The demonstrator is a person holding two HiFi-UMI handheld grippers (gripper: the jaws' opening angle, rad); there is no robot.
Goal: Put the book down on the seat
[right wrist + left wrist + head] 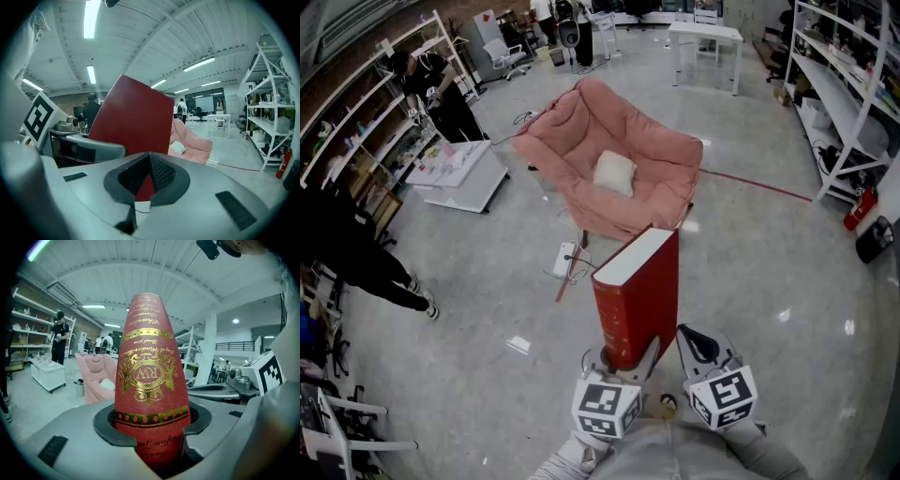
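Note:
A thick red hardback book (639, 295) with a gold-stamped spine stands upright in front of me, and my left gripper (623, 361) is shut on its lower end. In the left gripper view the spine (147, 376) fills the space between the pads of that gripper (152, 427). Just right of the book, my right gripper (692, 337) is shut and holds nothing; its own view shows its pads (149, 157) meeting and the red cover (133, 122) to the left. Beyond the book on the floor stands the pink padded seat (581, 122), with a white cushion (614, 172) in it.
A low white table (459, 173) stands at the left, with a person in black (441, 94) behind it and another person (356, 253) nearer. White shelving (844, 112) lines the right side. A power strip (564, 258) and a red cable (759, 186) lie on the floor near the seat.

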